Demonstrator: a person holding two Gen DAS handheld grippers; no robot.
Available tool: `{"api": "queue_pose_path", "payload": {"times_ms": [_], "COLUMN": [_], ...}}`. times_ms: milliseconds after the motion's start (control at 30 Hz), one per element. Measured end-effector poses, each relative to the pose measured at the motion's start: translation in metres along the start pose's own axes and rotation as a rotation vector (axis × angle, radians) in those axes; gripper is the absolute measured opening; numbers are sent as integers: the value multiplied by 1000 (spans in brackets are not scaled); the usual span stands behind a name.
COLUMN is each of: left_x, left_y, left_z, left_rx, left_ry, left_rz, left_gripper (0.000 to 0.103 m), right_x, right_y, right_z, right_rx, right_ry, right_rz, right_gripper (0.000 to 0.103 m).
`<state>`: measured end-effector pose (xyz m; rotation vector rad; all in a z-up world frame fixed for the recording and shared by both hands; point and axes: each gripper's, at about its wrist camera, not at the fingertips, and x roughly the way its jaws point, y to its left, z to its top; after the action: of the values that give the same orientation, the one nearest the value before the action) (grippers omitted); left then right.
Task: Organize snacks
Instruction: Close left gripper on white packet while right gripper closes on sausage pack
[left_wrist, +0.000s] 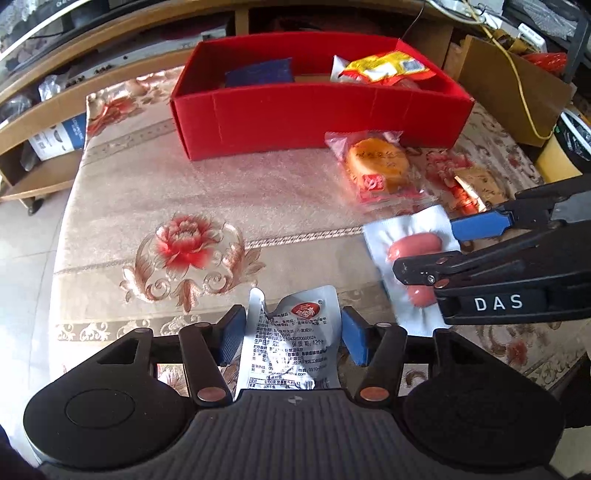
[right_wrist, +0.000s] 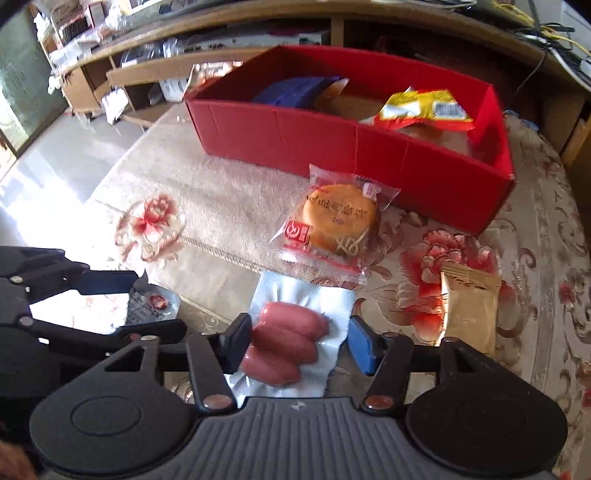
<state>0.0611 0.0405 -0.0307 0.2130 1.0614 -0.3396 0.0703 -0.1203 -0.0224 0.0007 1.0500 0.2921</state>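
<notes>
Right claw (right_wrist: 295, 345) clamps the slippery, soft sausage pack (right_wrist: 291, 332) mid-body; left claw (left_wrist: 288, 336) pinches a light, crinkly foil pouch (left_wrist: 291, 343).

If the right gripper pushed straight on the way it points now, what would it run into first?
Probably the wrapped round pastry lying just past the sausage pack between the right gripper's fingers. The red box stands beyond it. Depth is hard to judge in this fisheye view.

Sunlight glares off the pale tiled floor (right_wrist: 55, 155) beside wooden shelving (left_wrist: 40, 110) along the back wall.
</notes>
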Motion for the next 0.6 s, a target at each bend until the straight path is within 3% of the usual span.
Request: {"api": "queue_pose_path", "payload": {"times_ms": [67,233,400,600], "left_x": [-2,-2,0,2], "left_y": [-2,-6,-2,0], "left_z": [1,1,2,1], "left_rx": [7,20,4,-3], "left_ry": [-27,-28,-21,-4], "left_rz": [0,10,21,24], "left_gripper": [63,63,63,64], "right_x": [-9,-3,1,24], "right_y": [-3,-13,-7,10], "right_z": [-1,-2,3,7], "right_rx": [15,73,112,62], "right_ry": [-14,11,17,30], "right_rz": [5,6,34,-19], "right_gripper": [43,44,61,83]}}
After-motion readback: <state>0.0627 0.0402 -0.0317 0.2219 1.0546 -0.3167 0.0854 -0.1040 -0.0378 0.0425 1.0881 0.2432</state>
